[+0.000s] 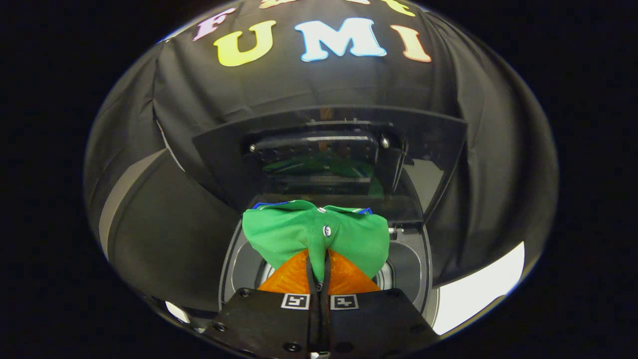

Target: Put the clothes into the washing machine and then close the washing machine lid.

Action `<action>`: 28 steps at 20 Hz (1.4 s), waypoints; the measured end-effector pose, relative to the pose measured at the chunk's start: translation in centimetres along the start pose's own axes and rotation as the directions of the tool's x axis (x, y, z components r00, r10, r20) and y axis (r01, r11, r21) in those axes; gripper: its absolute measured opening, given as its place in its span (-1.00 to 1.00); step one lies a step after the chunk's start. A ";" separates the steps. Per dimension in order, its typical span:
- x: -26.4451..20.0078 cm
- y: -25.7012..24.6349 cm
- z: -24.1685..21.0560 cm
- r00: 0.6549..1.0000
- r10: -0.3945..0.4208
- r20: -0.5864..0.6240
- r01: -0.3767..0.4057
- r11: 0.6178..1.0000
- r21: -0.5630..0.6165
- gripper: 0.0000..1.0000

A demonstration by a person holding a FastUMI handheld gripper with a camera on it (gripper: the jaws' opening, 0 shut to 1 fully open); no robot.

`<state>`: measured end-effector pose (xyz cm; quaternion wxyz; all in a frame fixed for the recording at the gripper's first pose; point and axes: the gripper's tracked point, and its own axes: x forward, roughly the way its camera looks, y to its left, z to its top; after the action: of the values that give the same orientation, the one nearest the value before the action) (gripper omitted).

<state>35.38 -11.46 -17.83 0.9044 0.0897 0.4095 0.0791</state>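
Tongs (319, 264) were clenched on a fold of the green garment (284, 234), both fingers (294, 279) pinching it so the cloth bunched up just ahead of them, a white button at the pinch. Beneath and beyond the garment lay the washing machine's round opening (406, 264), so the drop looked to be straight down from the tongs. Farther back the lid (329, 149) stood raised, leaning away towards the booth wall.

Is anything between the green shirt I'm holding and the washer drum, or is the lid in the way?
Nothing visible blocks it. The gripper is shut on the green shirt, which hangs over the drum opening. The lid stands raised beyond the shirt, clear of the opening.
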 end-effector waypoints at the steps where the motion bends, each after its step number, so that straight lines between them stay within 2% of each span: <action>1: 0.6 -0.3 -0.4 1.000 -0.004 -0.015 0.004 1.000 0.016 -0.98; 6: 3.0 -1.3 -2.3 0.997 -0.021 -0.075 0.026 0.997 0.071 -0.97; 13: 5.3 -1.0 -3.5 0.990 -0.049 -0.135 0.059 0.996 0.071 -0.96; 19: 5.5 -0.9 -4.2 0.981 -0.060 -0.187 0.075 0.994 0.074 -0.96; 23: 5.2 -0.3 -3.7 0.983 -0.034 -0.183 0.058 0.990 0.128 -0.94; 25: 5.0 0.6 -3.8 0.977 0.030 -0.209 0.007 0.985 0.175 -0.19; 28: 5.2 -1.2 -2.1 0.993 -0.038 -0.109 0.056 0.984 0.166 0.95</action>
<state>37.27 -11.33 -23.26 0.8722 0.1522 0.4641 0.0275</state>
